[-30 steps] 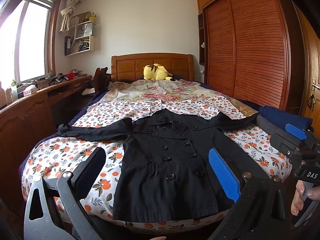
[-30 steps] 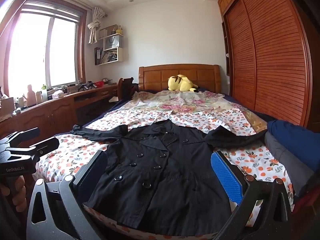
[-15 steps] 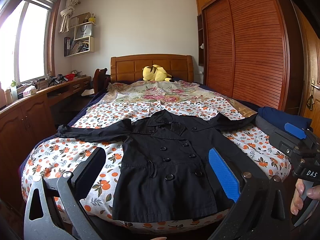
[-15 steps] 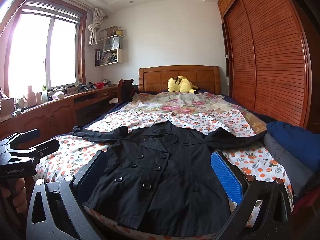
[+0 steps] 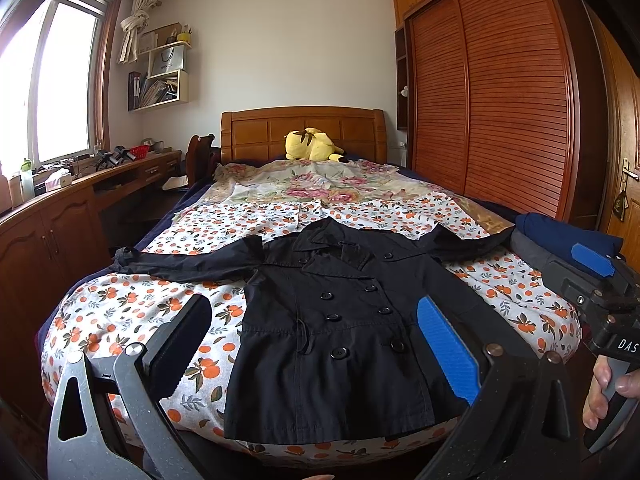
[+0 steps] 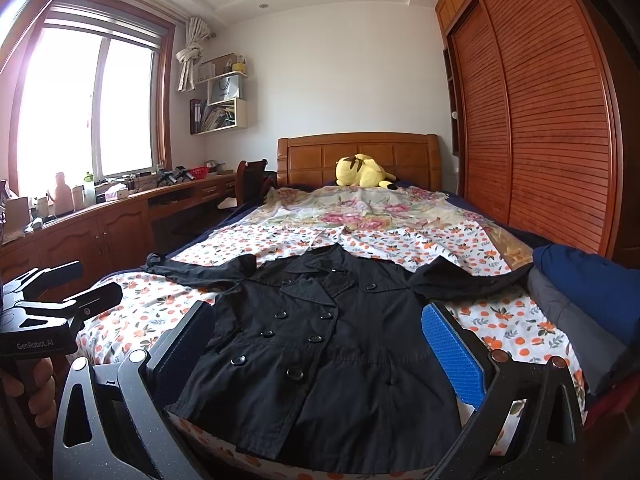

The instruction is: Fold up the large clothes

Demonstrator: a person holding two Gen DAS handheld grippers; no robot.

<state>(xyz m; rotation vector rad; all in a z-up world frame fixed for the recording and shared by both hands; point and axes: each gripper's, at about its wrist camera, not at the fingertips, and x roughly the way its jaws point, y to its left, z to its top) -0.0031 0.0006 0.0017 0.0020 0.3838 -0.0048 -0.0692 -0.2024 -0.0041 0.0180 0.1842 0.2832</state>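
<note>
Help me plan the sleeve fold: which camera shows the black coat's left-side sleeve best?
Left wrist view: the sleeve stretches out flat across the orange-print sheet, cuff visible. In the right wrist view it looks shorter and more foreshortened.

Setting: bedroom in a private home. Evidence: large bed with carved wooden headboard at the far wall, spread with an orange-fruit print sheet; yellow plush toy at the head; tall wooden wardrobe with louvred sliding doors along the right; long built-in wooden desk with cabinets under the left window; white wall shelf holding books and a bag.
</note>
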